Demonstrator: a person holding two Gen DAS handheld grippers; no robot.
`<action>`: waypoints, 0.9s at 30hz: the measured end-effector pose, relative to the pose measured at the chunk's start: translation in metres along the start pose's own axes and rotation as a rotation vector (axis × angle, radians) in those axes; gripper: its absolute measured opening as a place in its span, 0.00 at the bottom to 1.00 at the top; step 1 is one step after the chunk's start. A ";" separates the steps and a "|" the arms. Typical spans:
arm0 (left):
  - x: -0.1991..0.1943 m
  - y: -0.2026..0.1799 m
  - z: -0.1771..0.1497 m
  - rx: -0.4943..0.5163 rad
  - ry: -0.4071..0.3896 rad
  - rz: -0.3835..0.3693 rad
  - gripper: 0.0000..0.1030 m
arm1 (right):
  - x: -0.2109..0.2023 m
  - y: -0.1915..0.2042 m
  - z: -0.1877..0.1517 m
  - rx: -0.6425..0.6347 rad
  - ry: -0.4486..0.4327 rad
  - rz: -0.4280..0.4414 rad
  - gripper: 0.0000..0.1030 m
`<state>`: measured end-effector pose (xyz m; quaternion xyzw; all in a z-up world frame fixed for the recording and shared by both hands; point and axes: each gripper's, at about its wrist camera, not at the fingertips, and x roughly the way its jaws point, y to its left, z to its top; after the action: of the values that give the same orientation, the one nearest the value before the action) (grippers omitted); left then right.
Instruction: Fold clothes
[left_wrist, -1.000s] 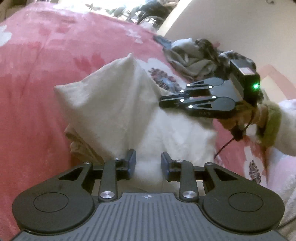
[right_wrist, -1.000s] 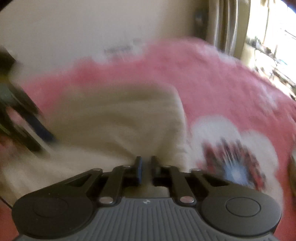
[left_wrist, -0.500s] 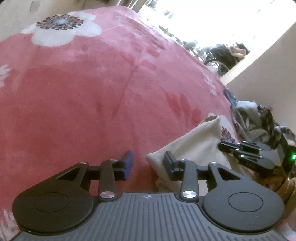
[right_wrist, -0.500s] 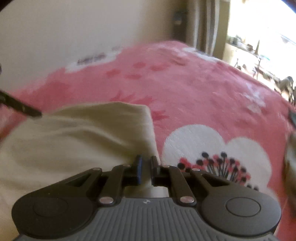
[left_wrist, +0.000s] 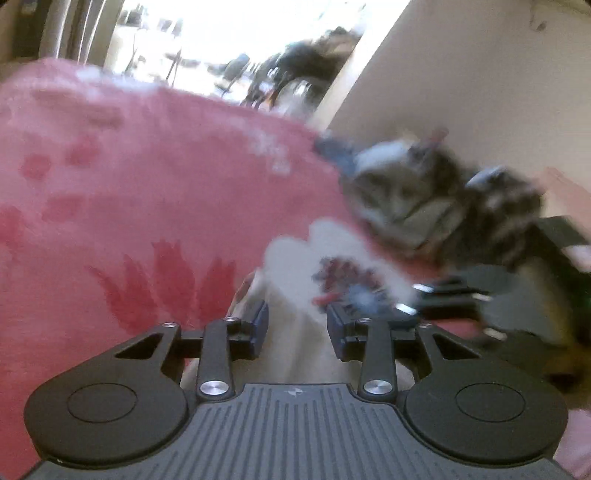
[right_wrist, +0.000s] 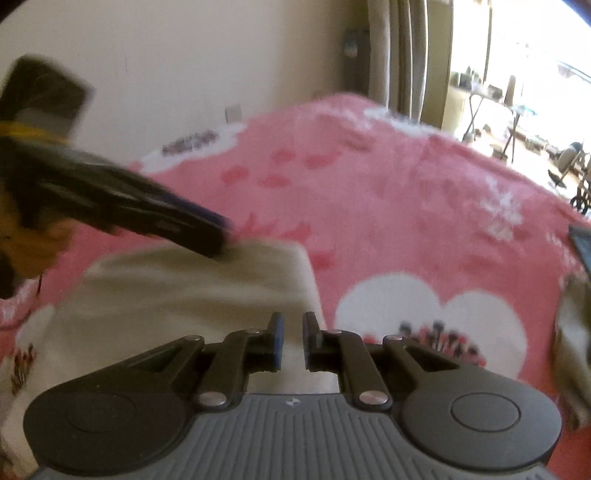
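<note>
A cream garment (right_wrist: 184, 295) lies folded on the pink flowered blanket (right_wrist: 388, 206). My right gripper (right_wrist: 291, 325) hovers at its near right edge, jaws a narrow slit apart with cloth showing through the gap. My left gripper (right_wrist: 212, 245) reaches in from the upper left, blurred, its tip at the garment's far edge. In the left wrist view the left gripper (left_wrist: 297, 317) has its jaws closing, with a strip of the garment (left_wrist: 295, 343) between them and the pads clear of it. The right gripper (left_wrist: 406, 310) appears blurred just to the right.
A heap of grey patterned clothes (left_wrist: 417, 206) lies on the blanket (left_wrist: 129, 203) by the wall at the right; its edge (right_wrist: 570, 332) shows in the right wrist view. Curtains and a bright window stand beyond the bed's far end.
The left gripper swung from over bare blanket back to the garment's edge beside the right gripper. The right gripper barely moved; its jaws parted slightly.
</note>
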<state>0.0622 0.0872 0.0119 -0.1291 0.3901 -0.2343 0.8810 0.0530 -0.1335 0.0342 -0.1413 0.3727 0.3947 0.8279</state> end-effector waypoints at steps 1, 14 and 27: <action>0.013 0.007 -0.003 -0.016 0.006 0.033 0.28 | 0.004 -0.002 -0.008 0.021 0.050 -0.008 0.11; 0.021 0.042 -0.012 -0.213 -0.034 0.008 0.33 | -0.059 0.002 -0.084 0.145 0.115 -0.007 0.06; 0.020 0.042 -0.016 -0.217 -0.051 0.012 0.33 | -0.025 0.083 -0.024 -0.034 0.117 0.222 0.10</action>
<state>0.0750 0.1122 -0.0291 -0.2272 0.3915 -0.1818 0.8729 -0.0324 -0.1061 0.0406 -0.1359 0.4270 0.4810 0.7536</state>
